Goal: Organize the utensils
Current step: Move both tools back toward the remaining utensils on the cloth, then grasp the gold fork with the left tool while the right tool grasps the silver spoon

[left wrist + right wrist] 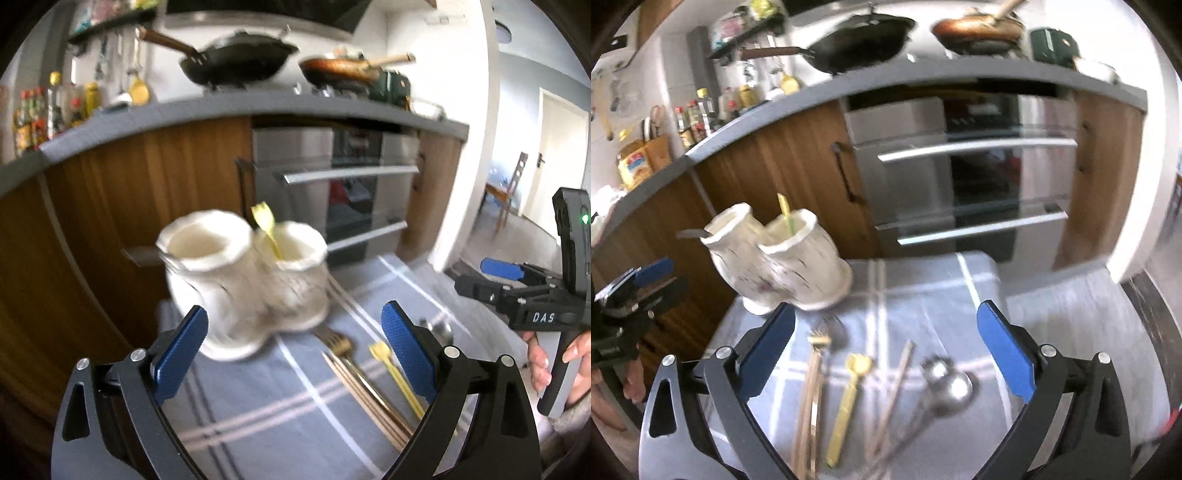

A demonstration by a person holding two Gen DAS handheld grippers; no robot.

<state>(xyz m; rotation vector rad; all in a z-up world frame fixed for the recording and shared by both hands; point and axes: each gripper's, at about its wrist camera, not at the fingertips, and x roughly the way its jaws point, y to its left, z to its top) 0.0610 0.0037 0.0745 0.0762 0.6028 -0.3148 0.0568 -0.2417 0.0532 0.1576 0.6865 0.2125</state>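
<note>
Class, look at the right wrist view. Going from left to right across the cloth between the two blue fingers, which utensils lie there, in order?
Gold fork with the chopstick bundle → yellow plastic fork → single pair of chopsticks → silver spoons.

Each gripper, the left gripper [293, 341] and the right gripper [886, 341], is built of black curved arms fastened with silver screws and tipped with textured blue pads [408, 350], while "DAS" lettering and a green light are seen at the right edge of the left wrist view.
</note>
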